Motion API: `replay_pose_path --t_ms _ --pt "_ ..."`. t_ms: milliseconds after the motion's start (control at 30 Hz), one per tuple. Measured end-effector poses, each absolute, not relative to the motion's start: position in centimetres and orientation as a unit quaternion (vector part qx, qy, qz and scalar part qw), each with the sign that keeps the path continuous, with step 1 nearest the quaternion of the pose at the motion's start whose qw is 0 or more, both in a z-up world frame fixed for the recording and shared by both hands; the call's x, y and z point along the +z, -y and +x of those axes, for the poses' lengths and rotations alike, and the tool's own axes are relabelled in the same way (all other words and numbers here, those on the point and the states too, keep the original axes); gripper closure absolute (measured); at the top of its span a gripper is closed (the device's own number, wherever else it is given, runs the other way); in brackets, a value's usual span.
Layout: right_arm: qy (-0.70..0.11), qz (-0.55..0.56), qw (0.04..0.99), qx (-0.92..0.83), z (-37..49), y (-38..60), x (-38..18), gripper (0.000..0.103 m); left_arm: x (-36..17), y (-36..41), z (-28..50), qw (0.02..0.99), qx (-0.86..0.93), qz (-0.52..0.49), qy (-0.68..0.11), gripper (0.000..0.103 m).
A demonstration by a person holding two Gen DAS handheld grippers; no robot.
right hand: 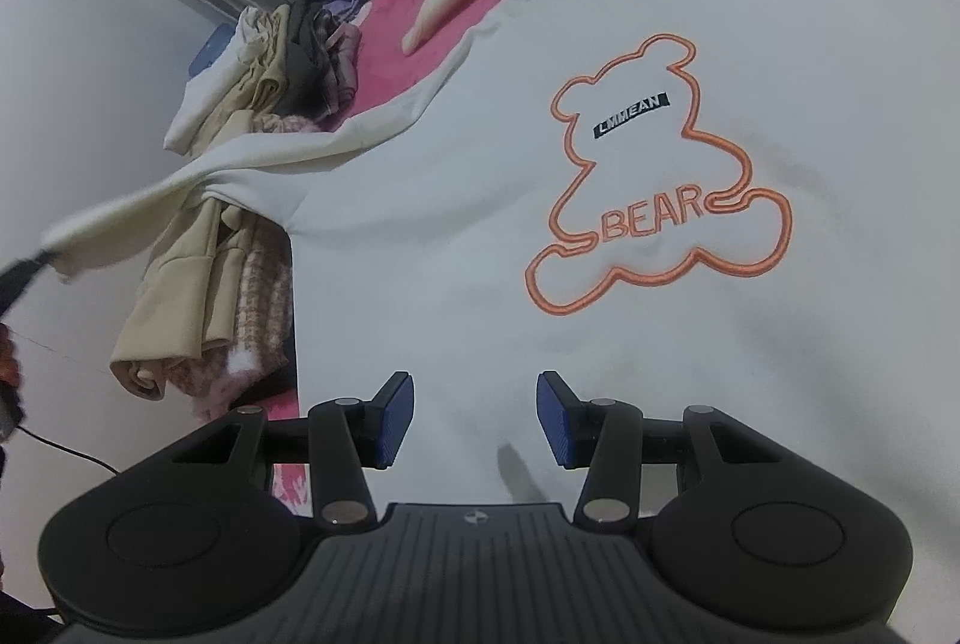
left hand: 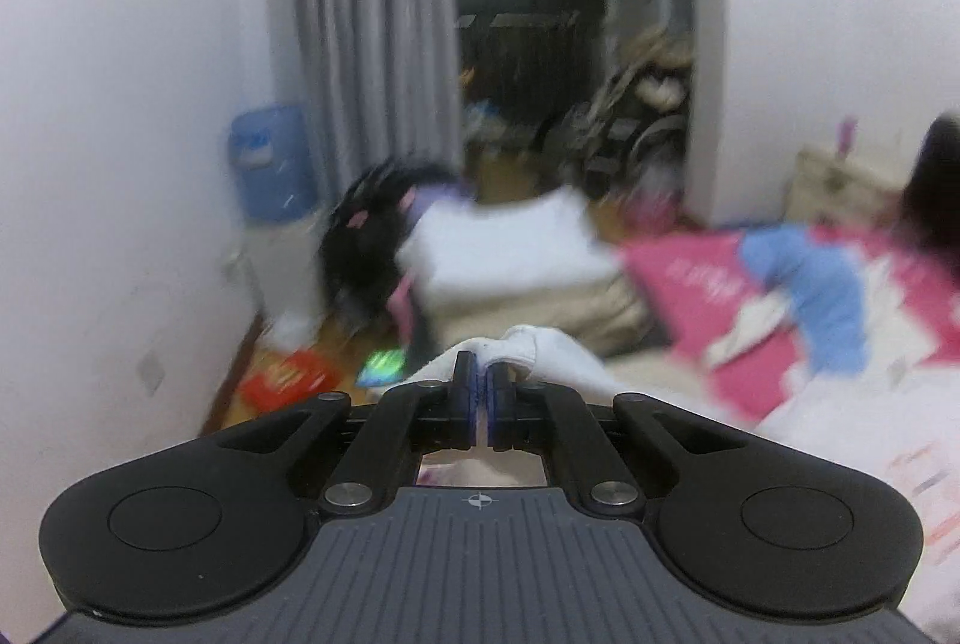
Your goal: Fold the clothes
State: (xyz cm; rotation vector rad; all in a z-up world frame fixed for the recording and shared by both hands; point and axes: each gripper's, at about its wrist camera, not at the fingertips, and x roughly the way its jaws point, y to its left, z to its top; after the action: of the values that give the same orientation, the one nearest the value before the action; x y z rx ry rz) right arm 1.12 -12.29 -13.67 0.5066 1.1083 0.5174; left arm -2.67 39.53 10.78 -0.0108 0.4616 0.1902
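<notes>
Here the left gripper pinches the white sweatshirt's blurred sleeve; the right gripper is spread above it.

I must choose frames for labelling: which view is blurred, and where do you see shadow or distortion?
Left wrist view: room and bed smeared by motion blur, only the left tongs and pinched white cloth sharp. Right wrist view: sharp sweatshirt, fisheye bending at edges, small shadow between the open right tongs.

room beyond the bed motion-blurred, white sweatshirt cut off at right edge, sleeve end smeared
</notes>
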Motion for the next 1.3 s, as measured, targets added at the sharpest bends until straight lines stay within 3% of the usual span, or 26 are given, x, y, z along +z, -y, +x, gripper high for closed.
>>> replay_pose_path --t_ms 167,333,500,567,700,833,1033,1300 --pt "-0.512 0.243 0.785 0.25 1.3 12.1 -13.9 0.055 16.2 -37.3 -2.4 0.979 0.059 -0.033 -0.193 0.102" --pt "-0.517 0.243 0.782 0.251 1.2 12.3 -14.5 0.055 16.9 -39.6 1.4 0.969 0.089 -0.054 -0.223 0.102" --pt "-0.522 0.254 0.78 0.233 1.0 13.3 -15.5 0.055 9.5 -48.4 6.5 0.911 0.189 -0.098 -0.354 0.099" --pt "-0.527 0.26 0.777 0.224 1.1 13.8 -15.9 0.055 4.3 -53.3 7.4 0.865 0.244 -0.17 -0.405 0.087" --pt "-0.533 0.255 0.777 0.217 1.1 14.2 -16.1 0.055 -2.6 -58.5 4.4 0.803 0.356 -0.285 -0.384 0.087" --pt "-0.524 0.249 0.785 0.216 1.0 14.9 -15.4 0.055 -4.2 -59.0 2.0 0.799 0.381 -0.279 -0.372 0.087" --pt "-0.499 0.251 0.807 0.194 -0.7 16.6 -13.9 0.055 2.7 -53.7 2.2 0.891 0.293 -0.215 -0.273 0.075" --pt "-0.424 0.258 0.861 0.114 -4.8 23.7 -9.9 0.055 10.0 -32.5 7.0 0.966 -0.008 -0.115 -0.233 0.06"
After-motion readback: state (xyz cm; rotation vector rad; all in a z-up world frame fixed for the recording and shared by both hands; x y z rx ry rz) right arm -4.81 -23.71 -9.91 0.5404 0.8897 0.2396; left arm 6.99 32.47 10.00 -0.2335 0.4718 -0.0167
